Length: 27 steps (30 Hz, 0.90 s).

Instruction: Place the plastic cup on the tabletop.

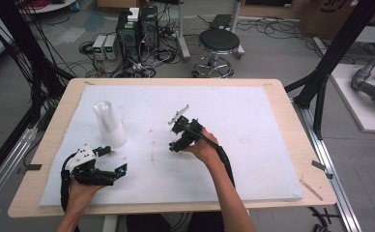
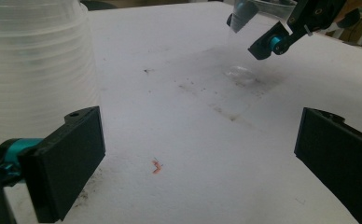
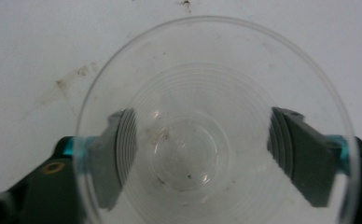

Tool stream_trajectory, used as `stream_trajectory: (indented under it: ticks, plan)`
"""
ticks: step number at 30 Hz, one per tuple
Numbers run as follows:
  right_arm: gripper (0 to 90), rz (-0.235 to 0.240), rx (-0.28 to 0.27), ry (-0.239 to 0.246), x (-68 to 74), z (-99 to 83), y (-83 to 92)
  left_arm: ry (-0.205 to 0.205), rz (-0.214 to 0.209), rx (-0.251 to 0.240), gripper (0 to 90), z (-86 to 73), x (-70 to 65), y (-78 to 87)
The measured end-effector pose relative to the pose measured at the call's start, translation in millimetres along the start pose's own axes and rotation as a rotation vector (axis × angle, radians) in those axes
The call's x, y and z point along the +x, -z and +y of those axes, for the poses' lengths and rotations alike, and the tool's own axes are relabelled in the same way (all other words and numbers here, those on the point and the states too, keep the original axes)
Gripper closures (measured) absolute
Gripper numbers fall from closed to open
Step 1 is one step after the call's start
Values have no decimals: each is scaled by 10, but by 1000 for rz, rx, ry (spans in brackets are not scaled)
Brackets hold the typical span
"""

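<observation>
A tall stack of clear plastic cups point(image 1: 109, 123) stands upright at the left of the white sheet, and it looms at the left of the left gripper view point(image 2: 34, 70). My left gripper point(image 1: 114, 160) rests just in front of the stack, open with nothing between its jaws point(image 2: 198, 158). A single clear cup point(image 3: 184, 93) stands upright on the sheet mid-table, faint in the left gripper view point(image 2: 240, 70). My right gripper point(image 1: 180, 137) points down over it. Its jaws point(image 3: 198, 158) stand apart on either side of the cup's lower wall, open and not visibly pressing.
A white foam sheet point(image 1: 253, 145) covers most of the wooden table point(image 1: 292, 116). A small orange scrap point(image 2: 156, 166) lies on the sheet between my left jaws. Beyond the far edge are a black stool point(image 1: 218, 43), computer boxes point(image 1: 137, 31) and cables.
</observation>
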State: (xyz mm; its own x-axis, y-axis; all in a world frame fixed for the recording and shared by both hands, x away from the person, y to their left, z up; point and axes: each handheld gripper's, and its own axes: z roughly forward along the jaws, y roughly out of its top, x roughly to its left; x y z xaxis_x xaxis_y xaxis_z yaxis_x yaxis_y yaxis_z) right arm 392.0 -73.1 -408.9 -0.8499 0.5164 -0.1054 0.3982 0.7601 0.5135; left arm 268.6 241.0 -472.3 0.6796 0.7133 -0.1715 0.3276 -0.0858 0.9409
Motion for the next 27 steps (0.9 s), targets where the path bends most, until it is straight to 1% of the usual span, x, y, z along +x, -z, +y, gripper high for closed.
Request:
stream_trajectory:
  ticks: [3, 6, 9, 11, 13, 17, 19, 20, 21, 23, 26, 27]
  plan:
    - [184, -3, -11, 8, 13, -13, -43, 3, -4, 0, 17, 0, 4, -2]
    - [174, -1, -17, -4, 15, -37, -69, 1, -6, 1, 17, 0, 5, 0]
    - [173, 6, -33, -13, 19, -73, -58, 1, -3, -2, 17, -1, 2, 0]
    - [173, 11, -48, -27, 16, -114, -42, -1, -2, -3, 17, -2, -2, 3]
    - [173, 2, -59, -46, -1, -169, -13, -7, -1, -4, 17, -2, -2, 3]
    - [174, -1, -113, -79, -29, -326, 93, -6, 4, 1, 17, 0, -4, 0]
    - [174, 6, -150, -93, -41, -418, 162, -6, 9, 1, 17, 0, -8, -4]
    - [174, 1, -165, -99, -42, -466, 197, -5, 11, 3, 17, 0, -12, -5]
    - [174, -2, -180, -105, -44, -517, 229, -7, 12, 4, 17, 0, -14, -6]
    - [174, 5, -207, -112, -46, -629, 284, -8, 16, 5, 17, 1, -16, -11]
    - [174, -8, -252, -123, -48, -816, 366, -6, 23, 8, 17, 2, -17, -11]
    - [174, -9, -270, -136, -50, -883, 394, -8, 24, 10, 17, 2, -14, -10]
